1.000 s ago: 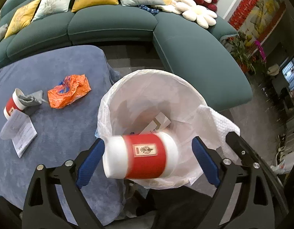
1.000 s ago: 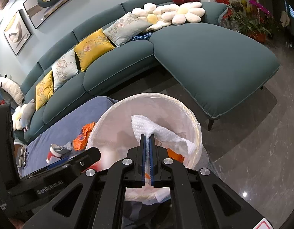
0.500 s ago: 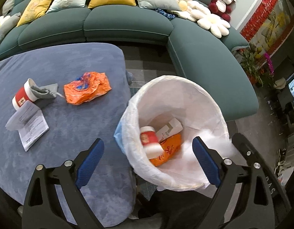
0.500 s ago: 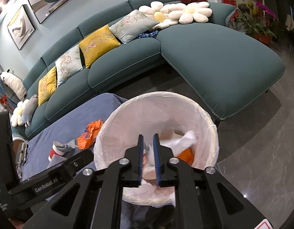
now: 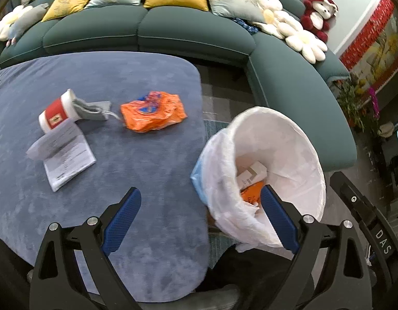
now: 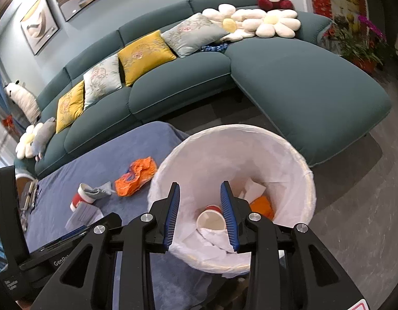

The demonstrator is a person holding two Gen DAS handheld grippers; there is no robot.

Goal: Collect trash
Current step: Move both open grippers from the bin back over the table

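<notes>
A white-lined trash bin (image 5: 310,152) (image 6: 297,160) stands by the blue table's right edge. Inside lie a red-and-white cup (image 6: 211,218), an orange wrapper (image 6: 262,206), a small box (image 5: 253,173) and crumpled white paper (image 6: 214,240). On the table remain an orange bag (image 5: 152,111) (image 6: 135,175), a tipped red-and-white cup (image 5: 56,111) (image 6: 80,199) with grey cloth (image 5: 91,108), and a paper leaflet (image 5: 62,152) (image 6: 84,213). My left gripper (image 5: 200,218) stands wide open and empty over the table edge. My right gripper (image 6: 200,217) hangs above the bin, its jaws opening with nothing between them.
A teal sectional sofa (image 6: 302,82) with cushions curves behind the table and bin. The blue table cloth (image 5: 152,180) has bare room near its front. Grey floor (image 6: 353,193) lies right of the bin. A plant (image 5: 353,100) stands at the far right.
The left gripper let go of the red-and-white cup, which dropped into the bin, then swung left toward the table. The right gripper opened and its white paper fell into the bin.
</notes>
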